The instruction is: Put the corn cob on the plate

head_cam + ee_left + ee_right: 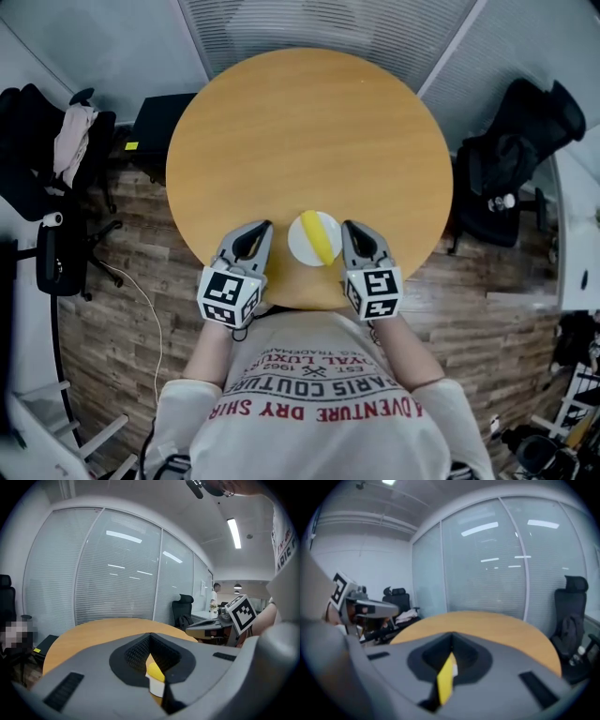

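Observation:
The yellow corn cob [322, 239] lies on a small white plate [301, 243] near the front edge of the round wooden table [309, 131]. My left gripper [263, 228] hovers just left of the plate and my right gripper [349, 227] just right of it. Both are shut with nothing between their fingers. In the left gripper view the closed left gripper [150, 634] frames a bit of the corn cob [153, 670] and plate [157, 689] below it. Beneath the closed right gripper [451, 633], the right gripper view shows the corn cob [446, 679] as a yellow strip.
Black office chairs stand left [47, 141] and right [516, 150] of the table, and a black box [155, 122] sits on the floor at the back left. Glass walls with blinds run behind the table. A person [214, 597] stands far off.

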Tool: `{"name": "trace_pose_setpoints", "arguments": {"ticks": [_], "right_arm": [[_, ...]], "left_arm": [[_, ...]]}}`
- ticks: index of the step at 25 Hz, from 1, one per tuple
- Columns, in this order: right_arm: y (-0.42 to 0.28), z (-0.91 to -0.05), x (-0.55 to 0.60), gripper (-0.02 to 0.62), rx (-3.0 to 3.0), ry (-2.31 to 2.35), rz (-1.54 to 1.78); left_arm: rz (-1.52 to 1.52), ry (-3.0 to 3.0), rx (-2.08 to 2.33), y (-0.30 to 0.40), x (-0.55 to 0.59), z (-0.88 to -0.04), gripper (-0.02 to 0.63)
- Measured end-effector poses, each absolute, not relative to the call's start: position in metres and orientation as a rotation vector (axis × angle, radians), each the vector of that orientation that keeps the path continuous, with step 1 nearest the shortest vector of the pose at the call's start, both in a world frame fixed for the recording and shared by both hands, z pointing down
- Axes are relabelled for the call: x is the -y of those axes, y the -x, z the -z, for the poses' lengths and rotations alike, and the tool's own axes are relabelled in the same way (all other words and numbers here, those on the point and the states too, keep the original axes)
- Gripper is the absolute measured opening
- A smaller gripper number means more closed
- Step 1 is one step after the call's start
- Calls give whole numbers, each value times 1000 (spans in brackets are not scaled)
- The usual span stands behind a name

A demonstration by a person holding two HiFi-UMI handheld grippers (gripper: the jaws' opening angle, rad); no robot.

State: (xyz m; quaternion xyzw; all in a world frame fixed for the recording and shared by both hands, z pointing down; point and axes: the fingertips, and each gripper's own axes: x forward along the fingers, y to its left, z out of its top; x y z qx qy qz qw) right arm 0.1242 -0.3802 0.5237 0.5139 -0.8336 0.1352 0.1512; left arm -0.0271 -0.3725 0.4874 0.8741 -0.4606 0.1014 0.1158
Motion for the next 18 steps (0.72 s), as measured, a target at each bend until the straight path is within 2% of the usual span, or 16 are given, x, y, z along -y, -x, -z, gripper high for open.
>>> {"name": "trace_pose_setpoints", "arguments": {"ticks": [8,18], "right_arm": [[-131,-457,344,28,2576,-1510,-205],[-144,-451,319,28,2593,-1492,-211]], "left_arm": [[-229,-2618,1367,11,342,-461,32],[-133,-2651,1404,5,319,-438,32]]}}
